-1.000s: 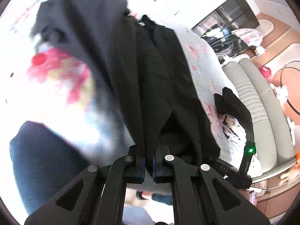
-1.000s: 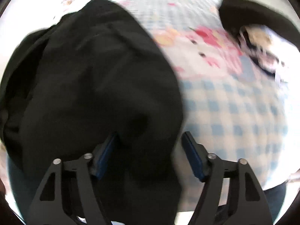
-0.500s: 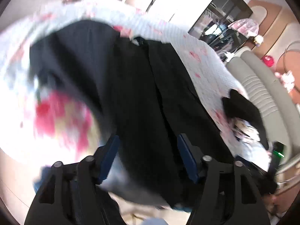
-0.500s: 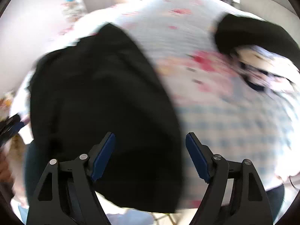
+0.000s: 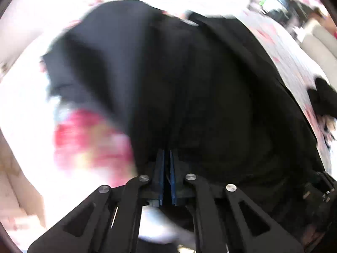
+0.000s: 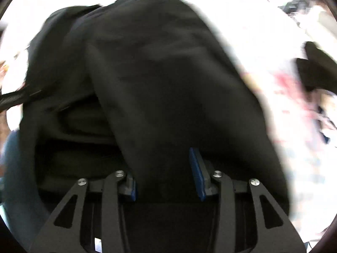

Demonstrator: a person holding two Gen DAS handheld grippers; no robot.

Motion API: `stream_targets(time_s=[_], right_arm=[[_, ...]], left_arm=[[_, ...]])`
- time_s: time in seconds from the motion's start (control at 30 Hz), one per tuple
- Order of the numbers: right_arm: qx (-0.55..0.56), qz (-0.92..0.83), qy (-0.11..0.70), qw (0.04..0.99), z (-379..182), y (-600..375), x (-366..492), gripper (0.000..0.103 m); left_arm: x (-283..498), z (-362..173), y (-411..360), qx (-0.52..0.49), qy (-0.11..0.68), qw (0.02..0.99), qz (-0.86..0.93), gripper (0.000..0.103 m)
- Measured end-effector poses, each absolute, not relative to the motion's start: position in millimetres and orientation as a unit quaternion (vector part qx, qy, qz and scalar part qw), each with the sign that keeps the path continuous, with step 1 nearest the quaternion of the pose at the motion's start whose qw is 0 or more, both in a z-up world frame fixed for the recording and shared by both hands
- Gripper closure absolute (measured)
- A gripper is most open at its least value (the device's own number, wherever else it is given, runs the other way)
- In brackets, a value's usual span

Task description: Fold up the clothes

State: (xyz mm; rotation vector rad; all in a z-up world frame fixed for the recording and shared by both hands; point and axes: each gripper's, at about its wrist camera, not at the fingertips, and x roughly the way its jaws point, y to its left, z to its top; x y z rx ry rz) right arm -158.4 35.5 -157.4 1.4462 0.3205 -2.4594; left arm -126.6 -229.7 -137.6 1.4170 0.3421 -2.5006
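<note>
A large black garment (image 5: 189, 84) lies spread over a bed cover (image 5: 88, 143) with pink and red prints. In the left wrist view my left gripper (image 5: 166, 158) has its blue pads almost together, pinching the garment's near edge. The right wrist view is filled by the same black garment (image 6: 158, 73), bunched in folds. My right gripper (image 6: 164, 168) stands partly open, with a thick fold of the cloth lying between its blue pads (image 6: 197, 172). Both views are blurred by motion.
A second dark piece of clothing (image 5: 322, 99) lies at the right side of the bed, also visible from the right wrist (image 6: 316, 67). A grey sofa (image 5: 320, 40) stands beyond the bed. The checked bed cover (image 6: 284, 105) shows to the right of the garment.
My left gripper, open half a second ago, has shut on the garment's edge. The right gripper's jaws have narrowed around a fold. Both grippers moved closer to the cloth.
</note>
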Motion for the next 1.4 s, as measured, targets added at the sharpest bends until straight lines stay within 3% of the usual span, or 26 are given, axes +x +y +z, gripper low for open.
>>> stream_targets(time_s=[0.27, 0.4, 0.47, 0.5, 0.63, 0.93, 1.0, 1.03, 1.07, 1.13, 1.17, 1.27, 1.4], right_arm=[[0.446, -0.893, 0.062, -0.018, -122, 130, -174, 0.070], [0.433, -0.897, 0.042, -0.081, -117, 187, -168, 0.065], [0.444, -0.892, 0.003, -0.086, -118, 214, -161, 0.058], [0.454, -0.888, -0.015, -0.074, -120, 227, -155, 0.052], [0.469, -0.880, -0.067, -0.024, -125, 236, -137, 0.048], [0.515, -0.848, -0.113, 0.052, -152, 228, -102, 0.034], [0.521, -0.846, -0.093, 0.057, -154, 216, -99, 0.033], [0.524, -0.846, -0.084, 0.053, -156, 210, -99, 0.033], [0.527, -0.845, -0.074, 0.050, -157, 204, -99, 0.033], [0.514, -0.852, -0.074, 0.065, -148, 196, -95, 0.031], [0.507, -0.855, -0.075, 0.073, -142, 192, -93, 0.031], [0.486, -0.865, -0.077, 0.098, -126, 180, -87, 0.031], [0.463, -0.869, -0.083, 0.154, -111, 159, -81, 0.022]], left_arm=[[-91, -100, -246, 0.463, 0.124, 0.122, -0.869, 0.095], [-86, -101, -232, 0.476, 0.127, 0.084, -0.866, 0.092], [-90, -106, -228, 0.481, 0.145, 0.057, -0.863, 0.066], [-91, -106, -226, 0.480, 0.162, 0.042, -0.861, 0.060], [-101, -113, -218, 0.477, 0.213, -0.003, -0.853, 0.035], [-123, -143, -208, 0.519, 0.149, 0.075, -0.838, 0.034], [-125, -148, -203, 0.524, 0.137, 0.077, -0.837, 0.034], [-125, -150, -202, 0.524, 0.127, 0.076, -0.839, 0.039], [-124, -151, -202, 0.524, 0.118, 0.076, -0.840, 0.060], [-122, -148, -197, 0.521, 0.110, 0.057, -0.844, 0.087], [-121, -147, -194, 0.520, 0.116, 0.042, -0.845, 0.095], [-116, -141, -178, 0.515, 0.109, -0.003, -0.850, 0.097], [-127, -130, -144, 0.507, 0.116, -0.069, -0.851, 0.098]])
